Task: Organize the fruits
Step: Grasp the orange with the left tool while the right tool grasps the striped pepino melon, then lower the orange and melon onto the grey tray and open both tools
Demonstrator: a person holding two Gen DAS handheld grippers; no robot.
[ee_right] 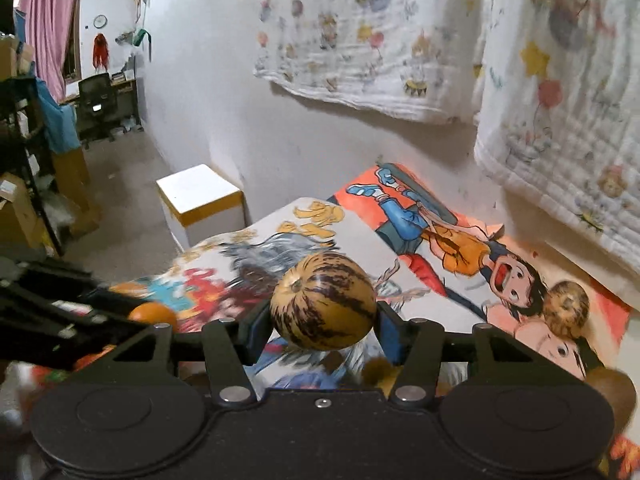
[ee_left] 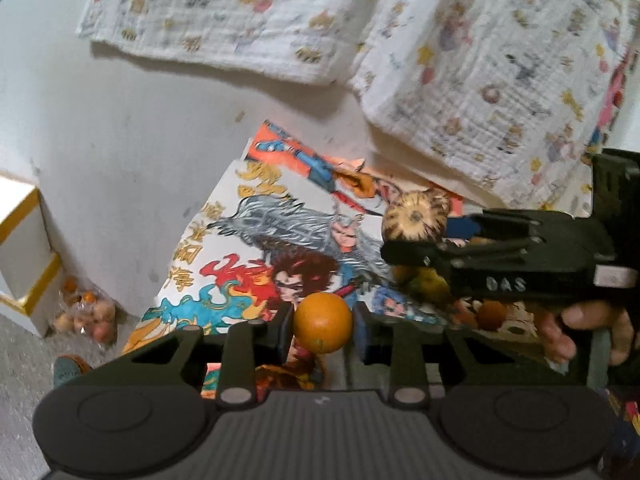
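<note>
Both fruits already in hand, lifted above the cartoon-print cloth point(ee_right: 460, 240). Left gripper point(ee_left: 322, 326) closed to ball width on a small orange point(ee_left: 323, 323), pinched at its sides between the pads; round, so no long axis worth naming. Right gripper point(ee_right: 323, 316) spread wider, clamped on a striped melon point(ee_right: 323, 300), stem end turned up and left toward the camera, stripes running from that end back, long axis roughly along the fingers. Seen from the left wrist, melon point(ee_left: 414, 216) up and right of the orange, right gripper crossing close beside. More fruit on the cloth: a second striped melon point(ee_right: 568, 308) well right of the held one, nearer the right hand. Destination not shown, so placing direction impossible to judge.
</note>
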